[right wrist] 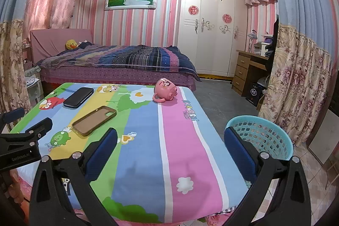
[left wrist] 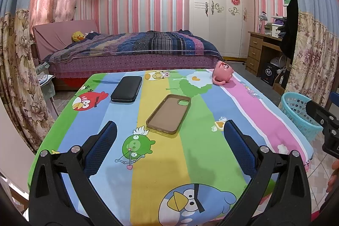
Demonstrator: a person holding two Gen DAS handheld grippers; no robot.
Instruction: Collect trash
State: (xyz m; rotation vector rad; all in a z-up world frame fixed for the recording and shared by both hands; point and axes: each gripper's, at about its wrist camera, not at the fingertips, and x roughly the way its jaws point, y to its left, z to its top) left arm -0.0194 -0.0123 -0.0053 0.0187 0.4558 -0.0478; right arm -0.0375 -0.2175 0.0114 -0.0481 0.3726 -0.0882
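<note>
Listed on the surface (left wrist: 211, 162): phone case (left wrist: 168, 113), probably light and flexible, best pinched at a long edge; both tools, left (left wrist: 169, 147) and right (right wrist: 169, 149), were held spread, empty.

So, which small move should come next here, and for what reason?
Probably ease the left gripper forward toward the phone case. Its jaws are open and empty, and the case lies flat on the table just ahead of them, nearer than the black wallet or the tipped pink mug. The right gripper, also open, is beside the blue basket.
</note>
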